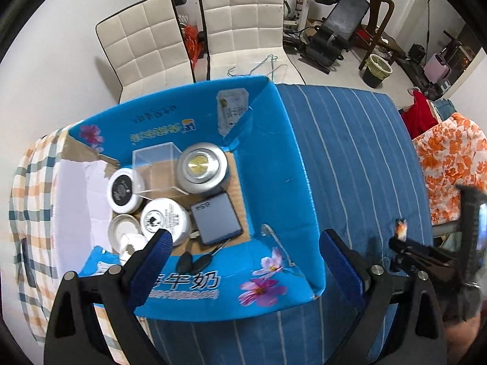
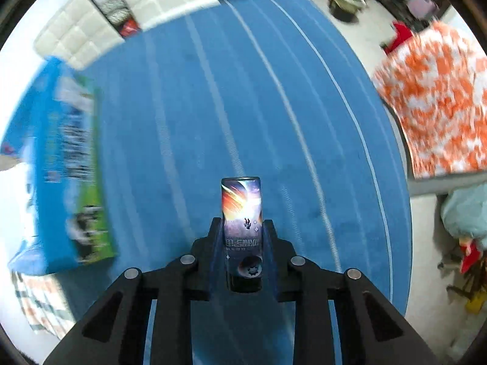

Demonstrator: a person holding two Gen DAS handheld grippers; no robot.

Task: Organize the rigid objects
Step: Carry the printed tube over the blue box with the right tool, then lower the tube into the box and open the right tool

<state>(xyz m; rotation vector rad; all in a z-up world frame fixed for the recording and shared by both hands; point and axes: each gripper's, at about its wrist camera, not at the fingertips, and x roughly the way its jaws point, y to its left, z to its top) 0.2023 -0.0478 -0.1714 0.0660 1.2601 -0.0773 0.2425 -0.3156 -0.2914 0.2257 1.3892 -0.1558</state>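
Observation:
An open blue cardboard box [image 1: 274, 164] stands on the blue striped cloth. Inside lie a silver round tin [image 1: 202, 167], a clear plastic cube [image 1: 158, 172], white jars [image 1: 123, 190], a dark flat SSD case [image 1: 216, 219] and a black key [image 1: 194, 260]. My left gripper [image 1: 246, 243] is open and empty above the box's near wall. My right gripper [image 2: 242, 234] is shut on a small flat box with a space picture [image 2: 242, 213] above the cloth; it also shows at the left wrist view's right edge [image 1: 401, 231]. The blue box [image 2: 61, 167] is to its left.
Two white padded chairs [image 1: 194, 36] stand behind the table. An orange flowered cloth [image 2: 435, 100] lies to the right. A checked cloth [image 1: 33, 200] lies left of the box. Gym gear [image 1: 328, 15] and a bin [image 1: 376, 70] are at the back.

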